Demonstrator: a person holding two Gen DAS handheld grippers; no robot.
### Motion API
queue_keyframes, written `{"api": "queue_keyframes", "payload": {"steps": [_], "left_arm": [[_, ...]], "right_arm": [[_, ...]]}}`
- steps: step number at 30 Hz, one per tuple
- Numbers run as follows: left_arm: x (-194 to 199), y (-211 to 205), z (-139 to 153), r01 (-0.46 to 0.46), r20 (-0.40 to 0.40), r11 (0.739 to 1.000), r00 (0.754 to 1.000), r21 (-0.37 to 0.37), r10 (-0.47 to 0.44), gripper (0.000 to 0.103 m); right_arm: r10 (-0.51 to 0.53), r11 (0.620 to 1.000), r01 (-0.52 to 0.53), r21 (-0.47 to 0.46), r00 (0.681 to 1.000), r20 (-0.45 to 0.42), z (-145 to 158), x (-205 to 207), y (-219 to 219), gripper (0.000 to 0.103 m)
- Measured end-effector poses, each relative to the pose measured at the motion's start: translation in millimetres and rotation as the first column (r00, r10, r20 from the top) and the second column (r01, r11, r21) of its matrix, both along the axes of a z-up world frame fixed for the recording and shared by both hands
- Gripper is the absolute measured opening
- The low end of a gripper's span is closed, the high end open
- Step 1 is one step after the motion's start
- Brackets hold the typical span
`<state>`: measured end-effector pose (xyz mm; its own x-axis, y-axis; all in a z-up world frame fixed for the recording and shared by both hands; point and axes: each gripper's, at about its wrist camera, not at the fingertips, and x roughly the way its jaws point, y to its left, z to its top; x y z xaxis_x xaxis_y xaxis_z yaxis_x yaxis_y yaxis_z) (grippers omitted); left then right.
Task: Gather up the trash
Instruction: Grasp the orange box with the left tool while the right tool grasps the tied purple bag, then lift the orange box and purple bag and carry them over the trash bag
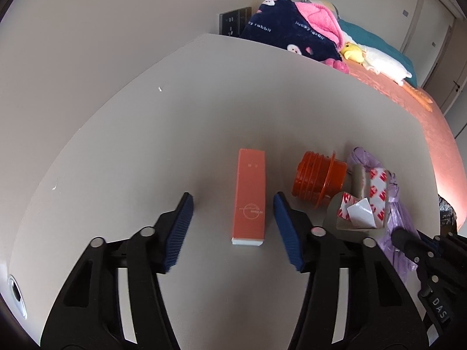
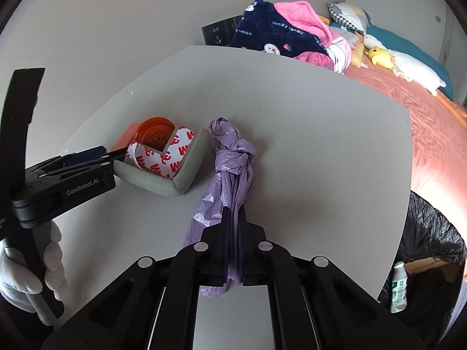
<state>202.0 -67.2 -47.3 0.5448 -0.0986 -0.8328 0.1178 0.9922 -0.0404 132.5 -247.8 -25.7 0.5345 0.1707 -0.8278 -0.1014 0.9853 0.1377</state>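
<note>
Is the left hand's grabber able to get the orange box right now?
Probably yes. The orange box lies flat on the table between the left gripper's open fingers, with nothing in between. The orange cup sits off to the side, clear of it.

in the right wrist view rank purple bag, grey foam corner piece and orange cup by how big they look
1. purple bag, longest, running from its knot down into the right gripper
2. grey foam corner piece
3. orange cup, smallest, though the foam hides part of it and it lies farther away, so its true size is unsure
</note>
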Motion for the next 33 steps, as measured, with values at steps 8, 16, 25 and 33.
{"api": "queue_keyframes", "payload": {"steps": [8, 16, 25, 33], "left_arm": [[-1, 3, -1, -0.012, 0.008, 1.0, 1.0, 0.012, 0.012, 0.022], [-12, 17, 13, -0.04, 0.027, 0.998, 0.999, -0.048, 0.042, 0.02], [-36, 2, 41, 0.002, 0.089, 0.997, 0.996, -0.072, 0.005, 0.02], [-51, -19, 46, 0.037, 0.092, 0.995, 0.995, -0.091, -0.029, 0.02]], "right_arm": [[-0.007, 0.999, 0.007, 0.032, 1.0, 0.017, 10, -3, -7, 0.005], [-0.016, 0.999, 0.014, 0.051, 0.999, 0.04, 22, -13, -16, 0.005], [-0.033, 0.997, 0.028, 0.066, 0.997, 0.067, 38, -27, -29, 0.005], [-0.049, 0.996, 0.041, 0.082, 0.994, 0.097, 52, -46, -43, 0.005]]}}
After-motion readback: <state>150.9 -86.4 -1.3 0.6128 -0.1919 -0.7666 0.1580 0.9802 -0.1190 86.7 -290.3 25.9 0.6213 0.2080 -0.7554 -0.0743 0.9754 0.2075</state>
